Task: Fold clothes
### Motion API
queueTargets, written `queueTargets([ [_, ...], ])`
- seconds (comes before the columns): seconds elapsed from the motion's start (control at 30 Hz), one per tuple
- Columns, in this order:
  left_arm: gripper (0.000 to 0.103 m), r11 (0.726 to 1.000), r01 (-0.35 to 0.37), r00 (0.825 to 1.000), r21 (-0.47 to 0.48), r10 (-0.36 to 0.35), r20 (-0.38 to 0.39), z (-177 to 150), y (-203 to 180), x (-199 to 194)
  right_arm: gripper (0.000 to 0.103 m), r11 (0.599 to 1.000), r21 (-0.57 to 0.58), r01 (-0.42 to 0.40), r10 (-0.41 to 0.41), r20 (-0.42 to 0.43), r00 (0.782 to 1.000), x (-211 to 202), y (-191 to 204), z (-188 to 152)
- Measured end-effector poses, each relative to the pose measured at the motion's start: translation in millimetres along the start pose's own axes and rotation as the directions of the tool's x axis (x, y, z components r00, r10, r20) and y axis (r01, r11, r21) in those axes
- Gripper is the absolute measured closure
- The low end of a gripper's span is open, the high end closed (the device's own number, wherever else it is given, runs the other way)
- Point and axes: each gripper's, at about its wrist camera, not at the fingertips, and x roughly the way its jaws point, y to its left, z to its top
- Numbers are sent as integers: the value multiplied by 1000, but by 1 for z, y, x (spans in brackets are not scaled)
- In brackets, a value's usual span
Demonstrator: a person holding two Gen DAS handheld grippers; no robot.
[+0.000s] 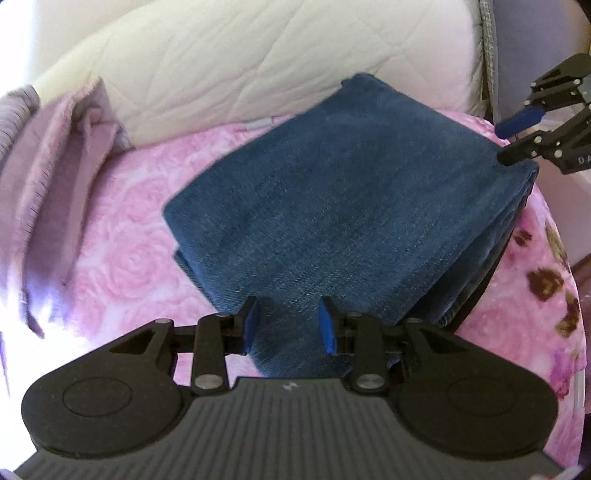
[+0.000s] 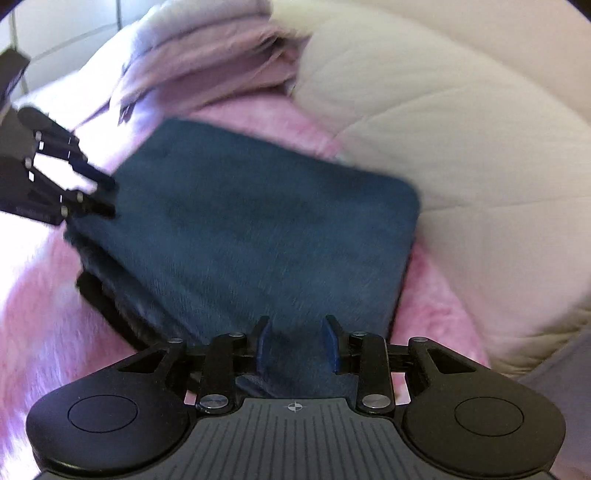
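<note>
A pink rose-patterned blanket [image 1: 122, 236] covers the bed. Behind it lies a cream quilted comforter [image 1: 236, 62]. White tiles [image 2: 66, 33] show at one edge.

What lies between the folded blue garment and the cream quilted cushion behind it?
In the left wrist view, only a strip of pink rose-patterned blanket separates the folded blue garment from the cream quilted cushion.

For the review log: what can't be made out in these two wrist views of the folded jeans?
- Folded jeans, near edge: hidden behind the left gripper in the left wrist view.
- Whether either gripper's pads press the denim: unclear in both.
- Right wrist view: motion blur smears the denim and the pink blanket.
- Right gripper: cut off by the left view's edge.
</note>
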Motion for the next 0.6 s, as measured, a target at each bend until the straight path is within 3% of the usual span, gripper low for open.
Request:
queueTargets([
  [0.1, 66, 998, -25, 1000, -63, 26, 15, -10, -4, -16, 70, 999, 38, -2, 2, -20, 1000, 2, 4, -9],
  [0.3, 60, 998, -43, 999, -45, 43, -7, -10, -9, -10, 65, 997, 62, 36, -35, -14, 999, -2, 15, -10],
  [0.37, 60, 995, -81, 997, -54, 81, -6, -6, -10, -19, 48, 994, 97, 52, -54, 23, 998, -19, 17, -14],
  [0.43, 55, 992, -102, 995, -76, 103, 9, -8, -14, -36, 37, 989, 131, 69, -75, 38, 996, -36, 24, -22],
  [0.57, 33, 975, -113, 992, -191, 122, 37, -33, -30, -79, 31, 976, 195, 102, -108, 21, 994, -73, 49, -53],
  [0.6, 32, 968, -110, 992, -226, 121, 40, -40, -34, -92, 30, 970, 213, 115, -121, 14, 993, -82, 57, -62],
])
